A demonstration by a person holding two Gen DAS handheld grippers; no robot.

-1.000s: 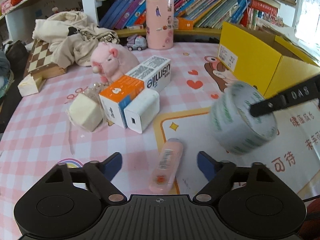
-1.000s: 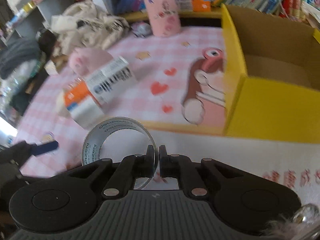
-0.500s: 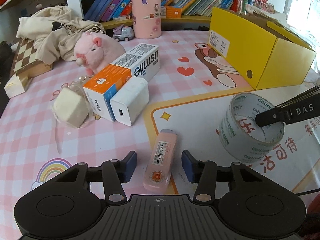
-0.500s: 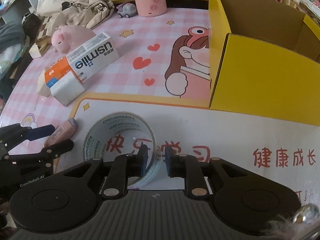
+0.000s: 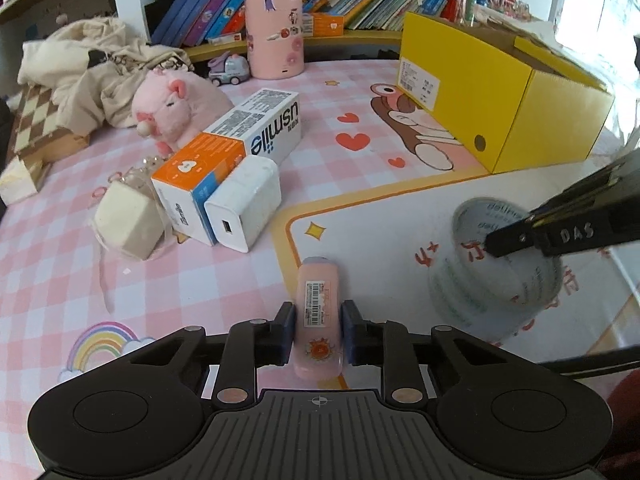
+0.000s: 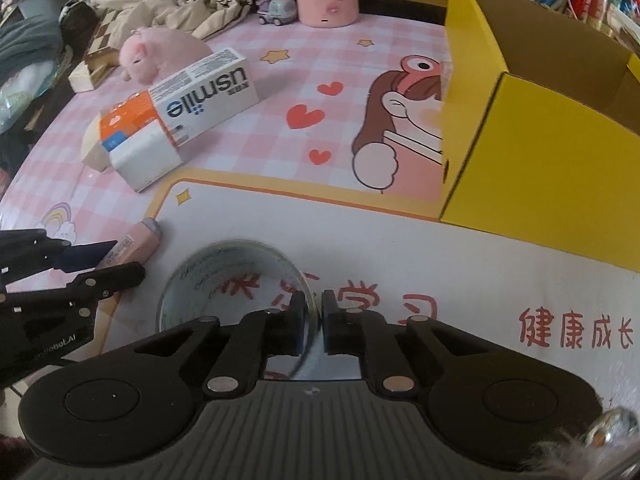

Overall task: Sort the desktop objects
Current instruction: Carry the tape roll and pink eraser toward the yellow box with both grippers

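Between left gripper (image 5: 318,332) jaws, pink tube (image 5: 318,312), pads pressing both sides

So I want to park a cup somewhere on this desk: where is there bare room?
Free: the white panel of the mat between the tape roll and the yellow box, and the checked stretch with hearts between the usmile box and the yellow box. Crowded: the left, around the charger and plush pig.
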